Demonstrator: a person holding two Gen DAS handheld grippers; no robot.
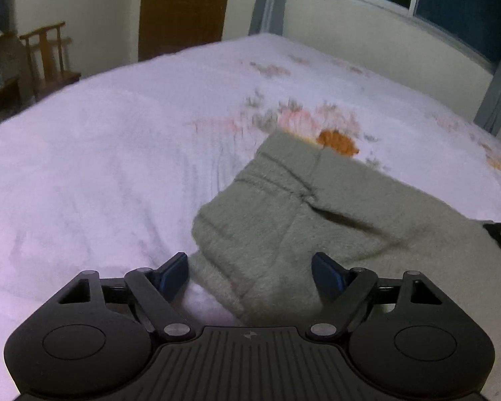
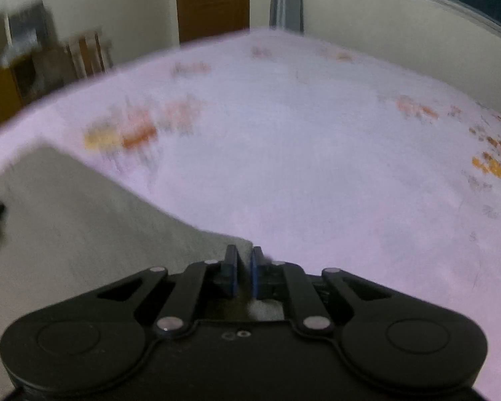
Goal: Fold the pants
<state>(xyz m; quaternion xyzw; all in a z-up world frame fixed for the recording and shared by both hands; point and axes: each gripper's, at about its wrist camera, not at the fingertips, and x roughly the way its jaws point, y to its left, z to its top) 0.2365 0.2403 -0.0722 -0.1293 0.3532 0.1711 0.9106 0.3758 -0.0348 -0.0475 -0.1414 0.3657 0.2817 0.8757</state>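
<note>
**Right fingers clamped at pants corner; left fingers spread over the near edge**

Garment: grey-green pants [image 1: 317,220] lie on the bed [image 1: 100,167], on a pale sheet with an orange-and-grey floral print. In the left wrist view they occupy the near right part of the bed, with seams and a pocket slit visible toward the far end. The cloth looks already doubled, though blur leaves the layer count uncertain.

Left gripper [image 1: 249,272]: fingers spread apart, not pressing anything. The near left edge of the pants runs into the gap between them; the left finger [image 1: 175,272] stands over bare sheet, the right one over cloth. Judgement: this hand is lined up to pinch that edge, so the fold can be lifted from two points.

Right gripper [image 2: 243,272]: fingers drawn close together, a narrow slit showing between them. In the right wrist view the right-hand corner of the pants ends exactly at the fingertips, so they appear clenched on that corner; the contact itself is hidden by the fingers. Its black body shows at the right margin of the left wrist view.

Background: wooden door, wooden chair at far left, window and grey curtain at far right.

Risk (judgement): a thin corner grip may slip once the cloth takes load.
</note>
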